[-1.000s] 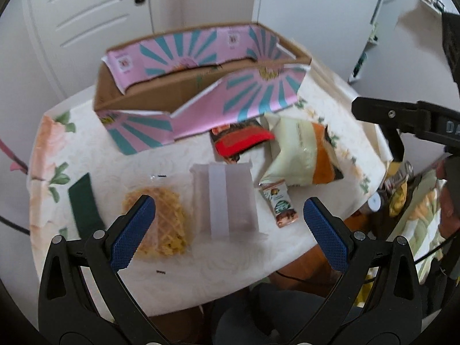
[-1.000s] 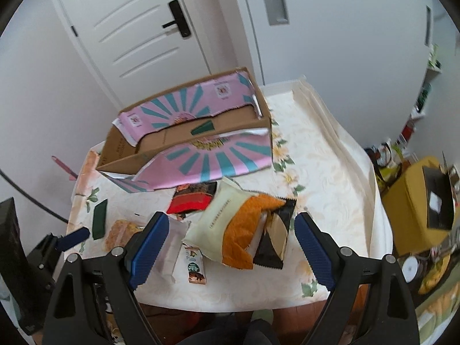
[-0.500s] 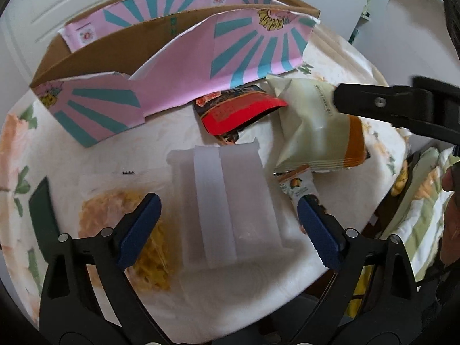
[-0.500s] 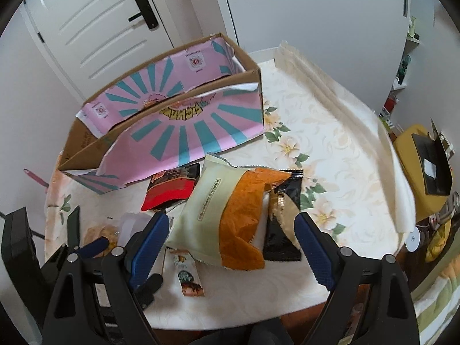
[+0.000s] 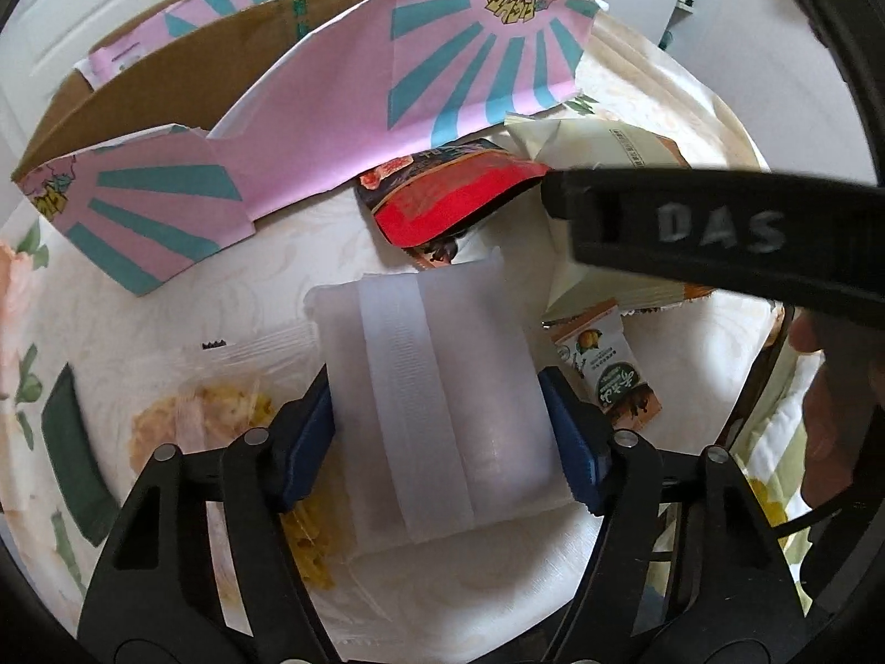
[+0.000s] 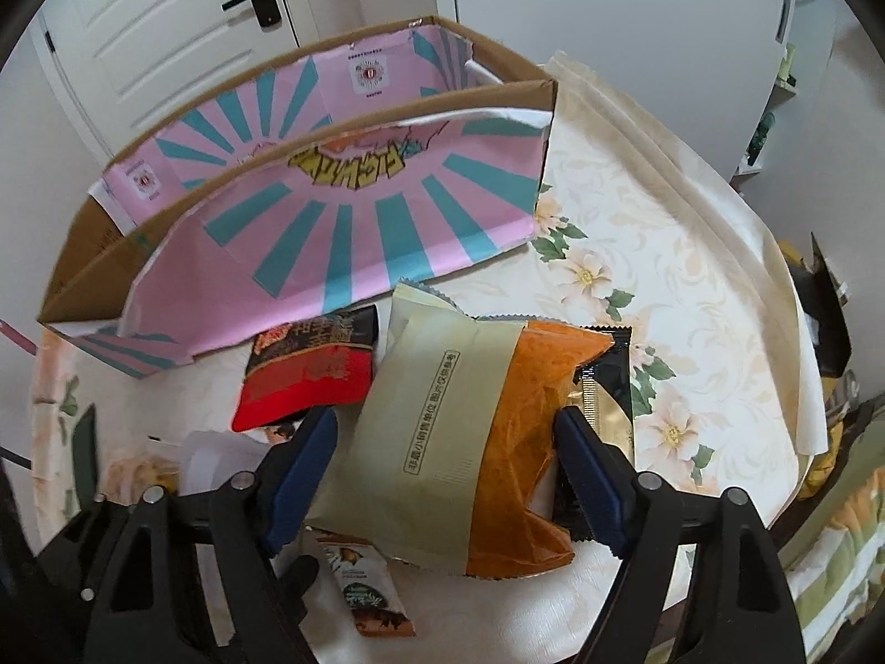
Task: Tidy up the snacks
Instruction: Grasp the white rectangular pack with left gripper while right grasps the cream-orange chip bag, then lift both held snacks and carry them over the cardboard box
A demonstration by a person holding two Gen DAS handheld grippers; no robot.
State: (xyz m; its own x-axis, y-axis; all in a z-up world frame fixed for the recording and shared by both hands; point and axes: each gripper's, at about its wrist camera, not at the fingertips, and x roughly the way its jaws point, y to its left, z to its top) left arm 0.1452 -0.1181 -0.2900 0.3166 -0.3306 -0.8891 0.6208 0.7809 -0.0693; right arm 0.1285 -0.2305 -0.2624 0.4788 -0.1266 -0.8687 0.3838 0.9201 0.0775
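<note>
Left gripper [image 5: 437, 437] clamped on white pack [image 5: 437, 404], long axis pointing toward box [image 5: 343, 110], box straight ahead. Right gripper [image 6: 445, 476] straddles cream-orange bag [image 6: 453, 442] just short of box; pads at bag's sides, grip uncertain.

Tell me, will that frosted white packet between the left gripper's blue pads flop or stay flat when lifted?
The white packet looks like thin, soft plastic film, so it will probably sag at its ends. It seems light for its size. The left gripper pads press its smooth sides, so it might slip.
</note>
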